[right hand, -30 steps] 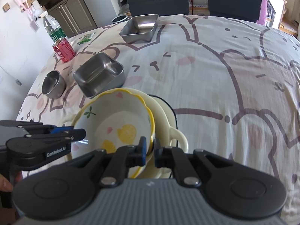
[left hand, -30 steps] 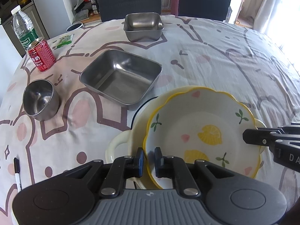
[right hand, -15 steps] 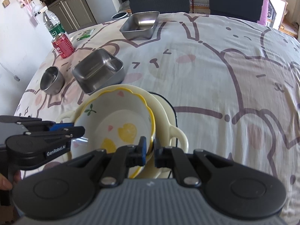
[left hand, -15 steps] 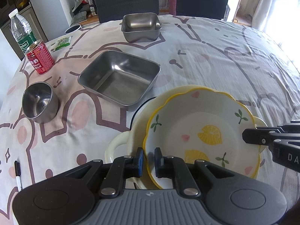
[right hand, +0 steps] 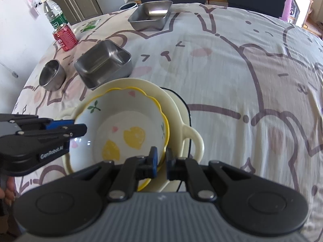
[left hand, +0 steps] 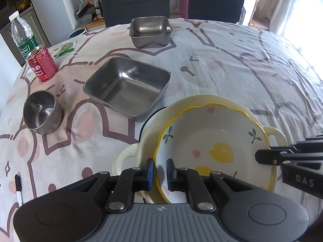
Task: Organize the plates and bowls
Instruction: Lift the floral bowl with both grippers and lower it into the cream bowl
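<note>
A lemon-print bowl (left hand: 214, 153) with a scalloped yellow rim sits inside a larger cream two-handled dish (left hand: 201, 102), which rests on a dark-rimmed plate (right hand: 186, 109). My left gripper (left hand: 160, 170) is shut on the bowl's near rim. My right gripper (right hand: 161, 159) is shut on the opposite rim of the same bowl (right hand: 125, 129). A large square steel bowl (left hand: 127, 84), a smaller square steel bowl (left hand: 150, 30) and a round steel cup (left hand: 41, 112) stand on the tablecloth beyond.
A red drink can (left hand: 41, 63) and a water bottle (left hand: 21, 34) stand at the far left edge. A black marker (left hand: 18, 188) lies near left. Two dark chairs (left hand: 137, 2) stand behind the table. A green packet (left hand: 66, 47) lies near the can.
The lemon bowl has sunk lower into the cream dish, held by both grippers. Both grippers moved slightly with it.
</note>
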`<state>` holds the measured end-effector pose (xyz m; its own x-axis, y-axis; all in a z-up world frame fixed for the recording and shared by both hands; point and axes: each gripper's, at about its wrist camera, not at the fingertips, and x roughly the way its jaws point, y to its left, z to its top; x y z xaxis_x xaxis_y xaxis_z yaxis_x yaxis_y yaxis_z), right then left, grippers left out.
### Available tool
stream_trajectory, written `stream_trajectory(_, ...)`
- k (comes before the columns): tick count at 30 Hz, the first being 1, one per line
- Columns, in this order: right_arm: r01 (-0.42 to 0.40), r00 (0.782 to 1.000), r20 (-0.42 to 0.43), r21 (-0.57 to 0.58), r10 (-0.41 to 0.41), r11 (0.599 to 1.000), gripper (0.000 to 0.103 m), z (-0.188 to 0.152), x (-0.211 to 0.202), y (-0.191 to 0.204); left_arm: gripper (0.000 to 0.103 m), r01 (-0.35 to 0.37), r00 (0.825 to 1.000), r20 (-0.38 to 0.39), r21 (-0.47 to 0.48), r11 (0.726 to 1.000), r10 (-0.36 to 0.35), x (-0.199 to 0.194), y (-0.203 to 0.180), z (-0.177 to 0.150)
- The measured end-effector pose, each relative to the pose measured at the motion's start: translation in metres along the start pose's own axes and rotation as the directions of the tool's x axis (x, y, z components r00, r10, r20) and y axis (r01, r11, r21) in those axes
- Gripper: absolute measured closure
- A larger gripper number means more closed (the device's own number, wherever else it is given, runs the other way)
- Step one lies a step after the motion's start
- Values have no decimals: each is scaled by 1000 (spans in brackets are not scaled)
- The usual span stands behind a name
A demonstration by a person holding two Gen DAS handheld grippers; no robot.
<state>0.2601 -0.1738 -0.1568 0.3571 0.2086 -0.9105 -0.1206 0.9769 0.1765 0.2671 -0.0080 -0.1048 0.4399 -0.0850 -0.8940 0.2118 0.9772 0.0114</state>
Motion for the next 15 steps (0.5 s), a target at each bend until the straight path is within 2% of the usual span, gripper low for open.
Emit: stream_trajectory(15,-1,1000,12,31,0,1000,94,6,10,-4,89,19,1000,6,-16,1000,-19,-2,5,0)
